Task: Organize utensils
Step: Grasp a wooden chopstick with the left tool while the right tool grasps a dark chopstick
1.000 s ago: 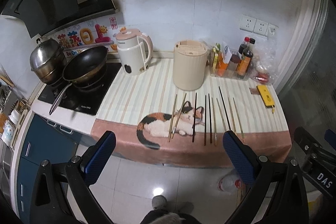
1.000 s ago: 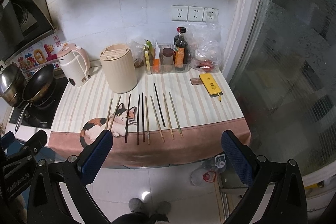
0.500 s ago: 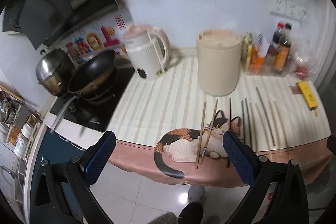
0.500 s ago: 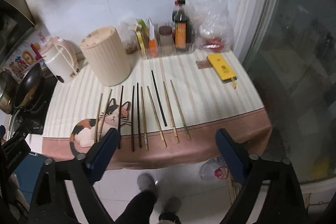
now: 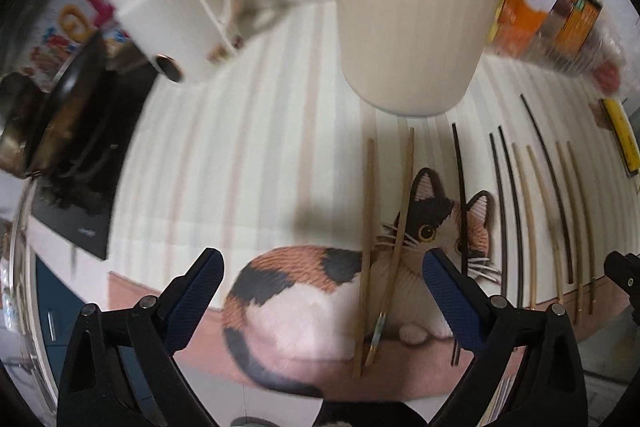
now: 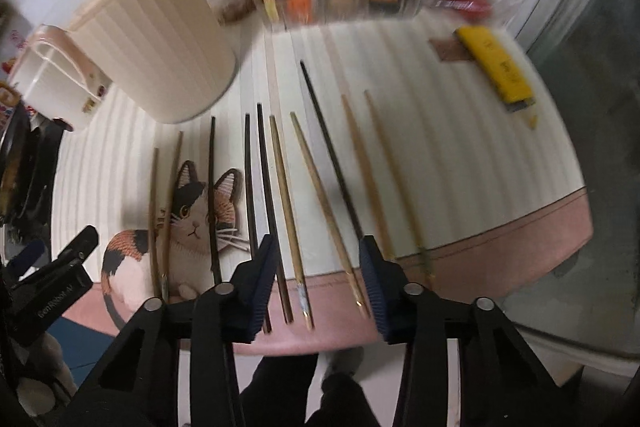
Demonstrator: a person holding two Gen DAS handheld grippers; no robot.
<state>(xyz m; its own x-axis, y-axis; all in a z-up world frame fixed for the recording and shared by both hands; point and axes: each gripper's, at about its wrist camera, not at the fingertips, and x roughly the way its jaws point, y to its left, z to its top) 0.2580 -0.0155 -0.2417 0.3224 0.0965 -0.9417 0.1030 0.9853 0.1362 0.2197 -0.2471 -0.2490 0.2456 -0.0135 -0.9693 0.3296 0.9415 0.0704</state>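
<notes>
Two hand-held grippers over chopsticks [image 6: 304, 195] on worktop [image 6: 460, 147]: left hand-held gripper [image 5: 322, 285] agape; right hand-held gripper [image 6: 318, 273] closing, gripping nothing.

Left hand-held gripper [image 5: 320, 281] hangs over the front edge of the worktop [image 5: 248, 155], jaws spread wide, nothing between the pads. Beyond them, two pale chopsticks [image 5: 386, 239] lie across the cat picture [image 5: 320, 283] on the cloth. More chopsticks [image 5: 520, 211], dark and light, fan out to the right. The beige ribbed holder [image 5: 412, 7] stands upright behind, white kettle [image 5: 176, 7] to its left, everything slightly blurred.
</notes>
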